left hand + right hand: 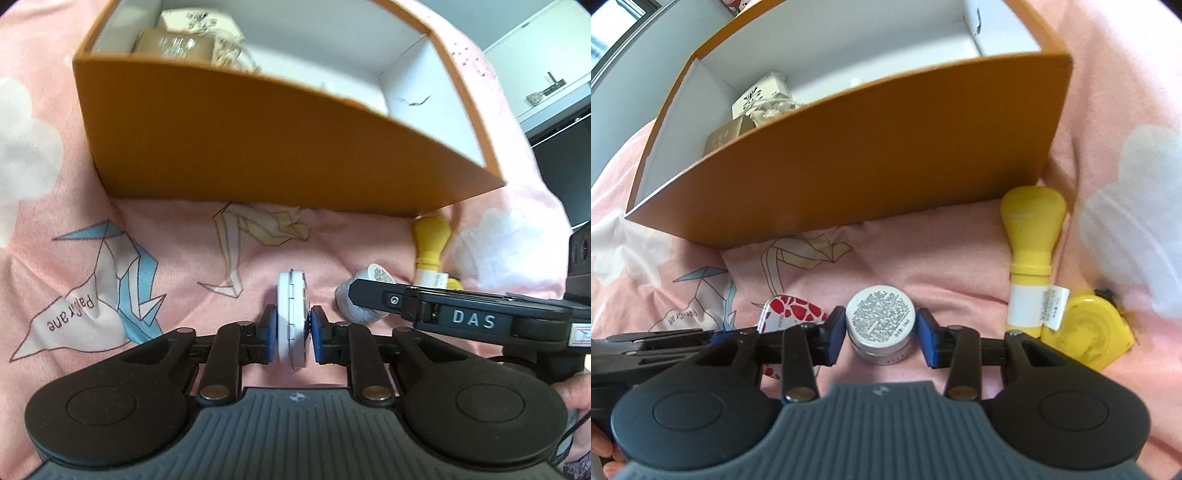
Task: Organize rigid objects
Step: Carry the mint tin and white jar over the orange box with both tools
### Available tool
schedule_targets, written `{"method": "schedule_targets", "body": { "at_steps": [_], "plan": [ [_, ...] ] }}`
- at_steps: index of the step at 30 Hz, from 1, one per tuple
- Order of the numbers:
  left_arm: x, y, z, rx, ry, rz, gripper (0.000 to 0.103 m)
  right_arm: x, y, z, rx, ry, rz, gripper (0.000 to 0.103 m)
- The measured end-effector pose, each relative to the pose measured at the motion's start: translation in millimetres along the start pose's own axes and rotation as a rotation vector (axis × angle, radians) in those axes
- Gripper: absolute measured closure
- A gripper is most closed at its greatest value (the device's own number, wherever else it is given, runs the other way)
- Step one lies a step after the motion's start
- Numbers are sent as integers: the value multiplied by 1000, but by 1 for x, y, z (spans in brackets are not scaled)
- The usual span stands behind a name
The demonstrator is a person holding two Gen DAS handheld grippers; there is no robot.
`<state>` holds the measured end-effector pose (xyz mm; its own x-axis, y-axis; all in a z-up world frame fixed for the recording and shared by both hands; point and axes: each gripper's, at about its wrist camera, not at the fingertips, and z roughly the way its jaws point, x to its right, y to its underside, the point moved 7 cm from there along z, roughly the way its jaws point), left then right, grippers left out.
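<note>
My left gripper (293,332) is shut on a flat hinged tin (291,314) and holds it on edge over the pink sheet. The right wrist view shows the tin's red-patterned lid (790,314). My right gripper (882,338) has its blue pads against both sides of a small round silver jar (881,317) with a printed white label. That jar (351,310) lies just right of the tin in the left wrist view, under a right finger (373,295). An orange box (240,122) (868,147) stands open just beyond both grippers.
Small cartons (177,44) (764,92) sit in the box's left end. A yellow bulb-capped bottle (1030,236) and a yellow tape measure (1086,332) lie on the sheet to the right, near the box's corner. Shelving (546,96) stands beyond the bed's right edge.
</note>
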<state>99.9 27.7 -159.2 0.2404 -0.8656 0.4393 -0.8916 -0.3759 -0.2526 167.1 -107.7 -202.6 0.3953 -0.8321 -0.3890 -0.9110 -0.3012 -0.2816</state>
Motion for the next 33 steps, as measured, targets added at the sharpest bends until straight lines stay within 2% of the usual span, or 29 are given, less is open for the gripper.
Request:
{"method": "schedule_targets", "body": {
  "at_steps": [7,19,22,27,33],
  "plan": [
    [21,-8,-42,124,26,60,84,4,-9,-36,69,-10,-8,62],
    [56,-49,-99,306,111,71,84,-27,-35,-114,246,1,-178,62],
    [62,-64,-106,348,105,81,84,-40,-46,-136,304,-16,-221,62],
    [60,-92,-110,371,118,67,84,-54,-74,-153,373,0,-272,62],
    [49,-128,-95,376,105,32,84,-55,-111,-141,383,-17,-244,62]
  ]
}}
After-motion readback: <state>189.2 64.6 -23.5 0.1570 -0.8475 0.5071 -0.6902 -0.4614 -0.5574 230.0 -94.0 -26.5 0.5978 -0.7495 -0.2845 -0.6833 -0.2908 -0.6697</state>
